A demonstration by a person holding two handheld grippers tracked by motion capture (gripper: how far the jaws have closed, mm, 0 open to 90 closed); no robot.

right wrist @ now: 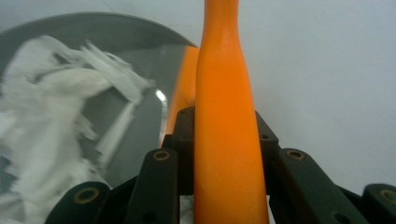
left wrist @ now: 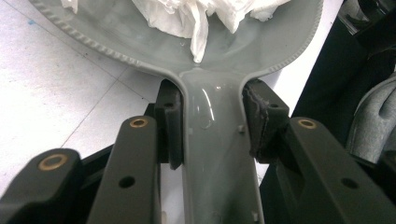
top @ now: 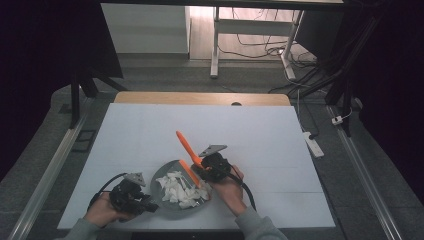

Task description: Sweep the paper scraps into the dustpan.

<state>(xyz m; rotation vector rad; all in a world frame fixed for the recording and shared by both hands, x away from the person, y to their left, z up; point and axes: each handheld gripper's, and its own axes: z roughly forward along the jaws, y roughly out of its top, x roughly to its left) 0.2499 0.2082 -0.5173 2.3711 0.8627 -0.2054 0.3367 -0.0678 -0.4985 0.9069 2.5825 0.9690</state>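
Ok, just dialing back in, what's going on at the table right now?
A person is working with two hand-held grippers. The left hand-held gripper is shut on the handle of a grey pan holding white shredded pieces. The right hand-held gripper is shut on an orange spatula, its blade resting among the pieces at the pan's right side.
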